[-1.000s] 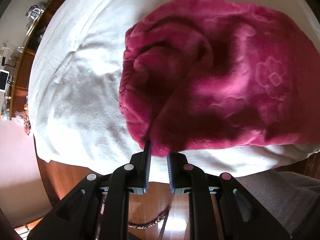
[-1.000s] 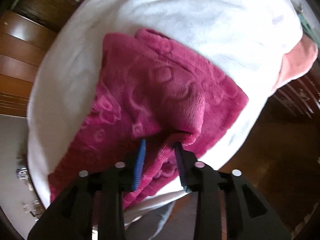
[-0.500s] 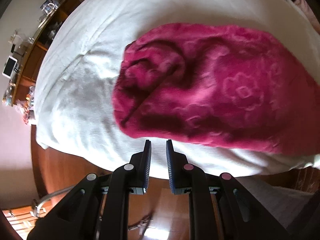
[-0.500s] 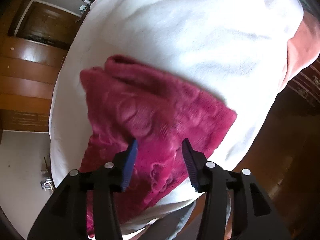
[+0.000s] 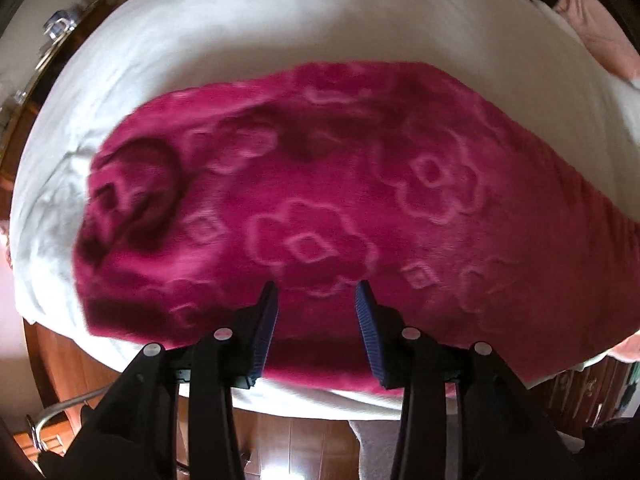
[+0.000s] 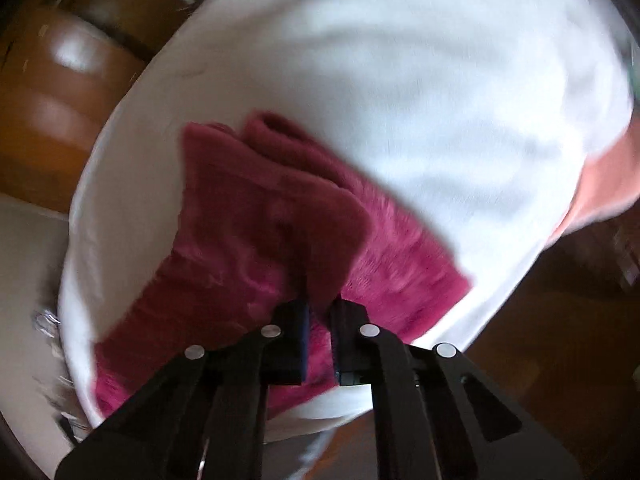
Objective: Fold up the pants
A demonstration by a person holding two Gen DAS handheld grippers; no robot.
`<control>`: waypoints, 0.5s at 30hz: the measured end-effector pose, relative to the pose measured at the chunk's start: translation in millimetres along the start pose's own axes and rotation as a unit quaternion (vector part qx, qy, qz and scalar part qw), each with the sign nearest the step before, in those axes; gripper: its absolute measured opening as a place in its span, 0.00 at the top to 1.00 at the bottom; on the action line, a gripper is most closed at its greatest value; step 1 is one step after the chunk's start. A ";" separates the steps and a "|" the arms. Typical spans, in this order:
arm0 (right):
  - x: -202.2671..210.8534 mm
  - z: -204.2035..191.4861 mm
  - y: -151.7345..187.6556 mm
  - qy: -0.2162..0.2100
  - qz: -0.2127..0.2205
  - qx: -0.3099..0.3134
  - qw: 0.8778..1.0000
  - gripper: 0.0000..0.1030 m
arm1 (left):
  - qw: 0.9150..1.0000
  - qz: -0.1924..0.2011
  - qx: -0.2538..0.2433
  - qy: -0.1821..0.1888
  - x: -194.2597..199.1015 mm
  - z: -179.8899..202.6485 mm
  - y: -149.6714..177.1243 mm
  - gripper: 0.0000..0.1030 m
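**Pants on the bed, one fold pinched by the right tongs**

Nearest in the left wrist view, the left tongs (image 5: pixel 316 300) are seen spread apart, with nothing between the two blue-lined fingers (image 5: pixel 266 328). They are held above the near edge of the pants (image 5: pixel 320 208), and whether the tips touch the cloth cannot be told. Below them, a strip of wooden floor (image 5: pixel 288 444) is seen in front of the bed.

In the right wrist view, the right tongs (image 6: pixel 318 312) are clenched on a raised fold of the pants (image 6: pixel 256 232), and the plush cloth is pinched between the two dark fingers (image 6: pixel 294 332). This view is blurred, so finer detail cannot be made out.

The pants are magenta and fleecy, with a pressed flower pattern. They are laid in a folded bundle on the near part of the bed, close to its edge. The white bedspread (image 5: pixel 280 32) is seen around them on the far side and on both flanks.

Farther off, a pink pillow (image 5: pixel 596 28) is seen at the far right of the bed. At the far left, a wooden shelf (image 5: pixel 24 92) with small, indistinct items is seen against the wall.
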State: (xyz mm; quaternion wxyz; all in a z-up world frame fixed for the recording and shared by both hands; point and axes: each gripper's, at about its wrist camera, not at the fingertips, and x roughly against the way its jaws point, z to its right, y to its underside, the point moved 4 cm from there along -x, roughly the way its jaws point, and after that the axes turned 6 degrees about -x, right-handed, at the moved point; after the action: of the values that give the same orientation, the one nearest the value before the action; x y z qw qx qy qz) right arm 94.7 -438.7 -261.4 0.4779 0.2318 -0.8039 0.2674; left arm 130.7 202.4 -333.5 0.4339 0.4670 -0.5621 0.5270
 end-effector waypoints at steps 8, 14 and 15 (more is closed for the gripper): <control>11.2 24.1 12.7 0.089 0.011 0.031 0.995 0.93 | 1.000 -0.029 -0.002 -0.004 -24.7 14.8 8.4 0.60; -14.7 38.3 17.1 0.122 0.000 0.039 0.992 0.83 | 0.998 -0.059 -0.011 -0.022 -43.3 19.0 27.7 0.57; -9.8 36.1 14.8 0.138 0.013 0.054 0.989 0.80 | 0.998 -0.060 -0.010 -0.024 -44.3 19.0 29.8 0.55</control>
State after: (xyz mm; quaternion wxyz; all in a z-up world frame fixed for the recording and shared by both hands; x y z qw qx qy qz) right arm 66.4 -450.0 -287.7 0.5672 0.2081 -0.7178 0.3462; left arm 109.8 186.7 -383.8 0.4557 0.5081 -0.5483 0.4833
